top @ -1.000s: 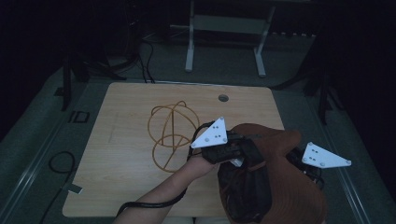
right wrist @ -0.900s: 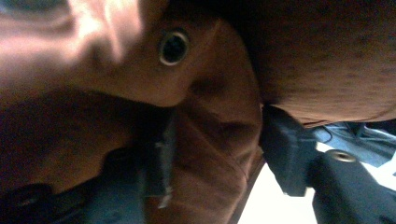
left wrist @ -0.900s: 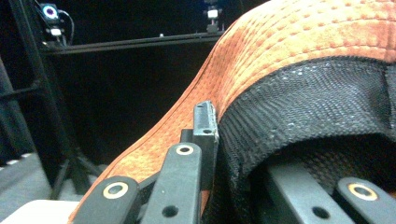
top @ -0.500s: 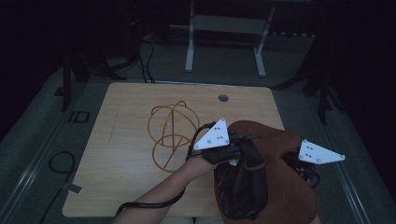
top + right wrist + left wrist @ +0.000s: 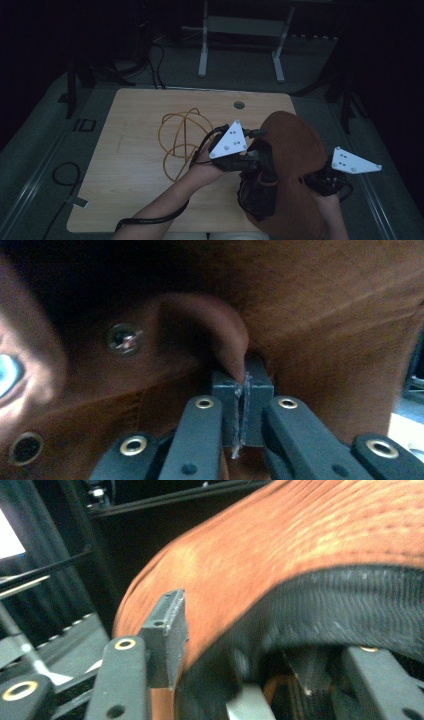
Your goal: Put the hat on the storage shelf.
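Both tongs at brown bag (image 5: 292, 150): right (image 5: 242, 412) pinching its fold, left (image 5: 240, 645) astride its rim.

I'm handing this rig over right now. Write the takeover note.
Right gripper: shut on a fold of the brown bag.
Left gripper: jaws have just been opening; one sits outside the bag's rim, the other inside its black lining, not pressing.
Orange cord lies loose on the table, beside the bag.
Done: bag gripped and lifted at its opening.
Left: likely to get the cord into the bag.
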Available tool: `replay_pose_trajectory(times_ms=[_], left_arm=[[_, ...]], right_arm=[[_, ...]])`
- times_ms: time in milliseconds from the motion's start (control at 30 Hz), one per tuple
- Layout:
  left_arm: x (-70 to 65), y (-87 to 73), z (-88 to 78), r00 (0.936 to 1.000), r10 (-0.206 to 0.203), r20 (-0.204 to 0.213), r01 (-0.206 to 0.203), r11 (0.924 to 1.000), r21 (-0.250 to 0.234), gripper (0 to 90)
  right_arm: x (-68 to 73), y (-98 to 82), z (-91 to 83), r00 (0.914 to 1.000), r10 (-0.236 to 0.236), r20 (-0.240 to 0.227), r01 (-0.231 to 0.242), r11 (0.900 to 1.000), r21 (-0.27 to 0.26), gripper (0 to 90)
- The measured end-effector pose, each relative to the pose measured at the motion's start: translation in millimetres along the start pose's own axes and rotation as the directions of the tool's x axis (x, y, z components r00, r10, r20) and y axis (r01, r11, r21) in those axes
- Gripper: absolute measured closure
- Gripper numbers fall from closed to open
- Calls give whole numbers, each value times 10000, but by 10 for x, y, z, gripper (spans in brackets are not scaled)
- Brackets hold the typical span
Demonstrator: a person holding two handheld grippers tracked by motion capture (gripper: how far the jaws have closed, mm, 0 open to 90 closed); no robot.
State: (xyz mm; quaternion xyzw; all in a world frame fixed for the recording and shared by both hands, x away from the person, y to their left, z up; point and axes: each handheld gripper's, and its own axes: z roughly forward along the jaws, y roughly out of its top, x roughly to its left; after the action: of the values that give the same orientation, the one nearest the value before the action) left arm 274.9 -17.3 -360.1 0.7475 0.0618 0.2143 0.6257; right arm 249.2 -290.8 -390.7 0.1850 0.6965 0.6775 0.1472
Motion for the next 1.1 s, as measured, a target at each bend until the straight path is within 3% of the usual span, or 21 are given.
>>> replay_pose_trajectory(times_ms=[67, 300, 500, 567, 667, 833, 933, 1100], left_arm=[[7, 9, -36, 9993, 101, -347, -95, 9998, 176, 429], [107, 31, -297, 9961, -399, -790, 430, 9983, 385, 372], [131, 58, -585, 9919, -326, -1224, 433, 9954, 860, 292], [152, 56, -746, 9857, -428, -1632, 579, 9943, 895, 260], [174, 56, -842, 9800, -463, -1933, 667, 9927, 1004, 186], [209, 8, -1119, 9729, -239, -2302, 492, 9933, 1046, 119], [236, -73, -1280, 9676, -438, -2487, 682, 9936, 903, 107], [254, -282, -1526, 9521, -529, -3011, 819, 9930, 845, 97]], right_arm=[[-3, 28, -30, 9999, -82, 150, 83, 9999, -75, 876], [-93, 114, -175, 9968, -67, 792, 101, 9990, -428, 876], [-158, 212, -222, 9936, -164, 1120, 240, 9975, -662, 876], [-193, 271, -204, 9923, -232, 1215, 320, 9969, -716, 876], [-225, 306, -170, 9909, -218, 1330, 316, 9969, -726, 876], [-321, 366, -53, 9896, -124, 1433, 230, 9971, -729, 876], [-367, 386, 31, 9893, -100, 1457, 195, 9978, -635, 876], [-445, 420, 230, 9885, -97, 1507, 175, 9986, -502, 875]])
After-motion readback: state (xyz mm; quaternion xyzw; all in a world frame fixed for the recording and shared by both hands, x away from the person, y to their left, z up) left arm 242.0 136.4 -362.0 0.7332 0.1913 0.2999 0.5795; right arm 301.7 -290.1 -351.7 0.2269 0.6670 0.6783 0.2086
